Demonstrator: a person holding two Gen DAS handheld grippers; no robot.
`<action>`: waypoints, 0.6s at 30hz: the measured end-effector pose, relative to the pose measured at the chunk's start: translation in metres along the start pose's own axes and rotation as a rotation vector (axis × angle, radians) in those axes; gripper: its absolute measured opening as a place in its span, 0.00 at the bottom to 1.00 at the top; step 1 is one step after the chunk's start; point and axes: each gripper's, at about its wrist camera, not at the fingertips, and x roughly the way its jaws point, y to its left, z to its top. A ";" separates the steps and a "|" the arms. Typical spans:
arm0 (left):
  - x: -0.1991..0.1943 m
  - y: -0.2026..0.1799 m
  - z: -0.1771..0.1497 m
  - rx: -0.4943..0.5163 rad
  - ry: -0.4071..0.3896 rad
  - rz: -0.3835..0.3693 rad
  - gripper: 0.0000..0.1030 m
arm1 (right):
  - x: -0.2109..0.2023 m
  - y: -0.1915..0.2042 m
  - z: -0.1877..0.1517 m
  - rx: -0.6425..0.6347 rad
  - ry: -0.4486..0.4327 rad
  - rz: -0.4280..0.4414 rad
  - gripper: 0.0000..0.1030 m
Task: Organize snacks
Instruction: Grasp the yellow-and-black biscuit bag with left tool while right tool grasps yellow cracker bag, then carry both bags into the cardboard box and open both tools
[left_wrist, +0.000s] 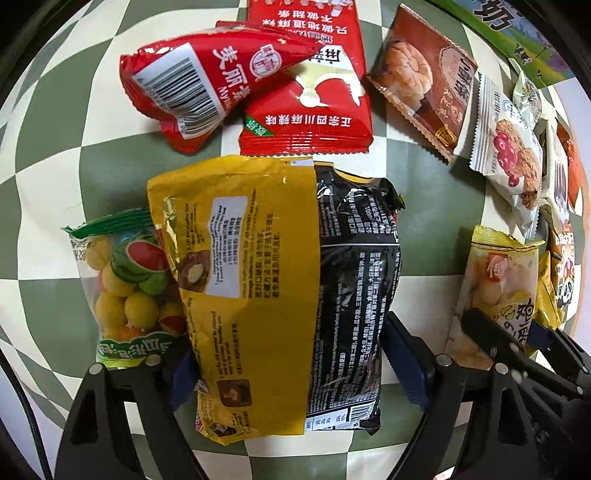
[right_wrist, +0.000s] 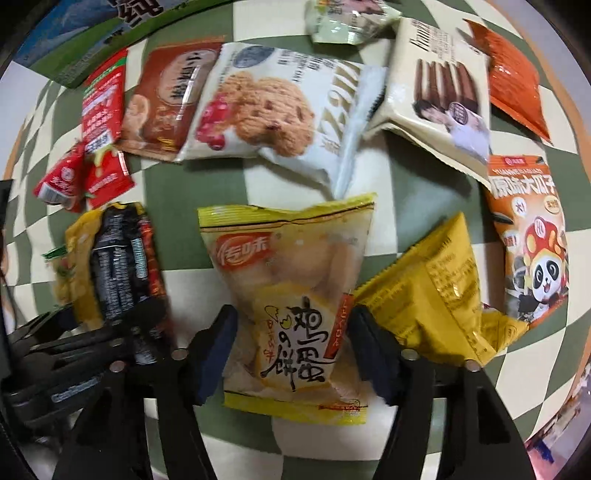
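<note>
Under everything lies the green-and-cream checkered tablecloth (left_wrist: 48, 155), with snack packets strewn across it.

The biggest packet is the yellow-and-black bag (left_wrist: 284, 288), lying back side up between the fingers of my left gripper (left_wrist: 291, 365). My blue pads (left_wrist: 406, 365) stand on either side of it, close to its edges; whether they press it I cannot tell. Tucked partly under its left edge is the watermelon candy bag (left_wrist: 122, 284), full of yellow balls.

Next in size is the pale yellow egg biscuit packet (right_wrist: 291, 295), lying face up between the fingers of my right gripper (right_wrist: 291, 354). These fingers are spread wide around its lower half, the pads beside its edges; I cannot tell if they are in contact. Touching its right side is a crumpled yellow foil packet (right_wrist: 436, 291), and right of that an orange sunflower seed bag (right_wrist: 532, 240) with a panda on it.

Farther away sit the white oat cookie packet (right_wrist: 277, 107), the cream chocolate stick packet (right_wrist: 436, 85) and the brown pastry packet (left_wrist: 424, 81), overlapping in a row. A flat red spicy packet (left_wrist: 314, 92) lies beyond the yellow-and-black bag, with a smaller red pyramid packet (left_wrist: 207, 77) resting on its left edge.
</note>
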 end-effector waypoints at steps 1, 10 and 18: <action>-0.003 -0.002 -0.002 -0.003 -0.008 0.001 0.84 | -0.002 -0.001 -0.006 -0.004 -0.011 -0.006 0.42; -0.055 -0.017 -0.035 0.024 -0.080 -0.030 0.81 | -0.049 -0.041 -0.032 0.023 -0.100 0.046 0.32; -0.149 -0.034 -0.050 0.016 -0.190 -0.136 0.81 | -0.144 -0.073 -0.025 0.024 -0.206 0.160 0.31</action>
